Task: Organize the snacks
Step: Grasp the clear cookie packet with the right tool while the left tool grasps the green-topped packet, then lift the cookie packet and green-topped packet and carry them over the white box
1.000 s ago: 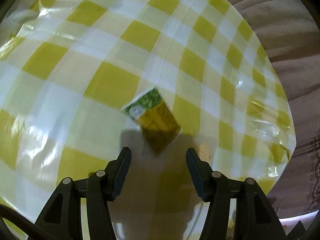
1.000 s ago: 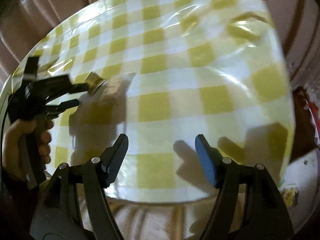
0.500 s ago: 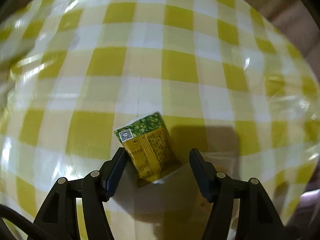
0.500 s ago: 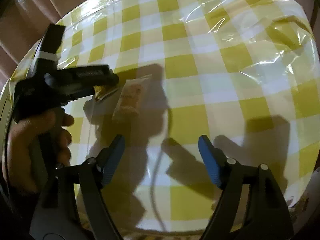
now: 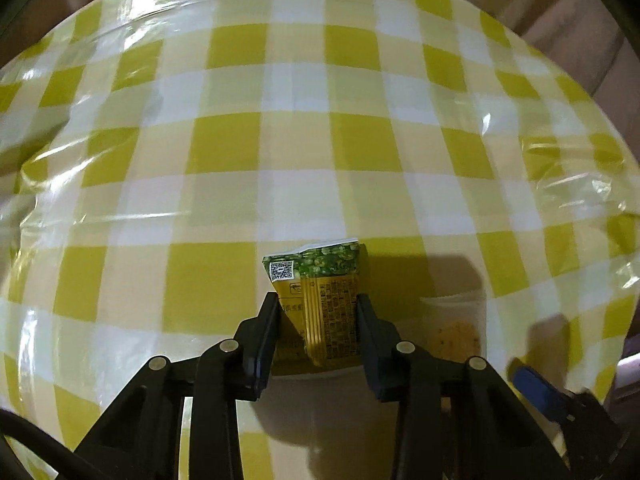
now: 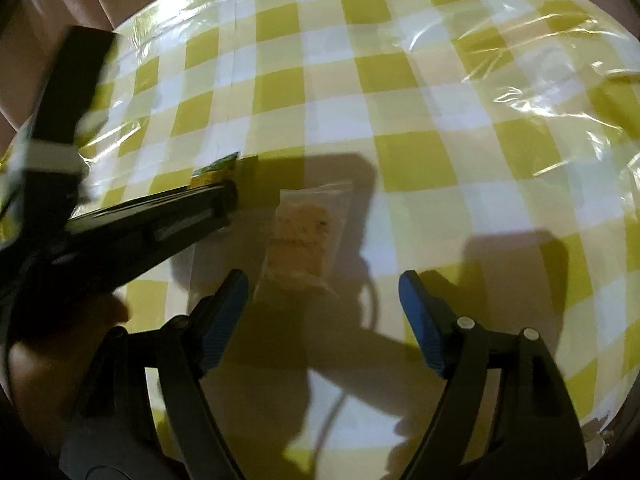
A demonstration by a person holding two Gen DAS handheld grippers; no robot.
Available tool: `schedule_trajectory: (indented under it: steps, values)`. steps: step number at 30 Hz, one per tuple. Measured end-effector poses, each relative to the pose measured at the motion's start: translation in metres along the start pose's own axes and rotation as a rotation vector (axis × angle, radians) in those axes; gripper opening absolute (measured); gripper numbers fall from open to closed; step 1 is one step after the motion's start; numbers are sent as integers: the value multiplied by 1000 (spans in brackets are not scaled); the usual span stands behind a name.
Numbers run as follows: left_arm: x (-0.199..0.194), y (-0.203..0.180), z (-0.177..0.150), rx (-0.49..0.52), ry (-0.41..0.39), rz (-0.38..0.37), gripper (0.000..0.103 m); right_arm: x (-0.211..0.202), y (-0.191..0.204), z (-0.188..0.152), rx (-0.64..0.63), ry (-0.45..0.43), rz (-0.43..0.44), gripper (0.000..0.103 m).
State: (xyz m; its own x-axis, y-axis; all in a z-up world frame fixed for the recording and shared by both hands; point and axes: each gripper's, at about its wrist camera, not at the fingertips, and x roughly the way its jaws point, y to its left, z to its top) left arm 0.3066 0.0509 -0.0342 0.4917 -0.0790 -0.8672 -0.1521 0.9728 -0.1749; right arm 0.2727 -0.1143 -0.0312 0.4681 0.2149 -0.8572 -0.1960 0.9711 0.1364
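Left gripper (image 5: 317, 322) jaws closing on yellow-green snack packet (image 5: 320, 292); QR code at its far end, print unreadable. Right gripper (image 6: 324, 312) open, empty.

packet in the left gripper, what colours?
Yellow-gold packet with a green top band; clearest in the left wrist view.

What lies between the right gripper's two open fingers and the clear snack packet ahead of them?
Only bare checked tablecloth in shadow separates the right gripper from the clear snack packet, per the right wrist view.

A: Surface? 
B: Round tabletop (image 5: 296, 152) carried a yellow-and-white checked cloth under glossy, wrinkled clear plastic.

A: Surroundings, light? 
B: Brownish upholstered furniture (image 6: 52, 20) stood behind; light threw hard shadows and glare.
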Motion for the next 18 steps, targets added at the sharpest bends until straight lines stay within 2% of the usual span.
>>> schedule_trajectory:
  steps: [5, 7, 10, 11, 12, 18]
  values:
    - [-18, 16, -7, -48, -24, -17, 38, 22, 13, 6, -31, 21, -27, 77]
    - [-27, 19, -15, -54, -31, -28, 38, 25, 17, 6, -58, 9, -69, 69]
    - [-33, 10, -19, -58, -41, -48, 38, 26, 20, 7, -91, -3, -116, 50]
    - [-39, 9, -21, -58, -47, -51, 38, 25, 20, 7, -99, -9, -112, 42]
    - [-41, 8, -22, -58, -50, -56, 38, 24, 21, 6, -105, -10, -115, 39]
    - [-62, -7, -38, -45, -62, -96, 38, 8, 5, 3, -94, -22, -116, 39]
